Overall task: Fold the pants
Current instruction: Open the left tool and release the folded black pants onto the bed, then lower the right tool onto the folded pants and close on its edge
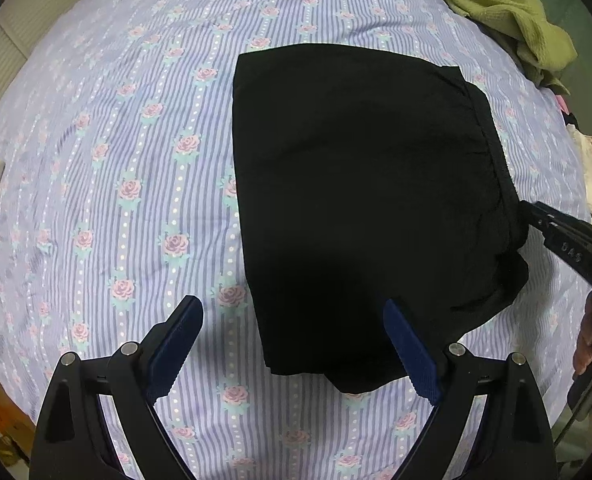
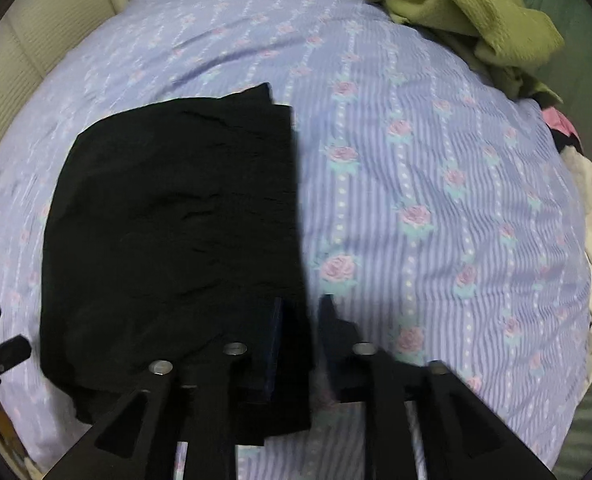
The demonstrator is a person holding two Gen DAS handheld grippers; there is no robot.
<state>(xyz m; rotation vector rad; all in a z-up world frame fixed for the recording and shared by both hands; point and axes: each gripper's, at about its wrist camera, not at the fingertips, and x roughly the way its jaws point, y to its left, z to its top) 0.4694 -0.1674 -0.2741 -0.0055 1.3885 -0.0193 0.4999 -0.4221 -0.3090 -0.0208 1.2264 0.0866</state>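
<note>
Pants (image 1: 360,208) (folded) between right hand-held gripper (image 2: 300,312) fingers

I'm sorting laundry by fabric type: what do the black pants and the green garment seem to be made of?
The black pants look like thin, matte woven fabric, maybe cotton or a synthetic blend: fine soft creases, gathered elastic waistband. The green garment looks like thick textured knit or waffle weave, probably cotton: visible ribbed grain, bulky folds, a button.

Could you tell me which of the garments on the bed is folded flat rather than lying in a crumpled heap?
The black pants, lying folded flat mid-bed by the right hand-held gripper. The green garment at the far edge lies bunched up.
</note>
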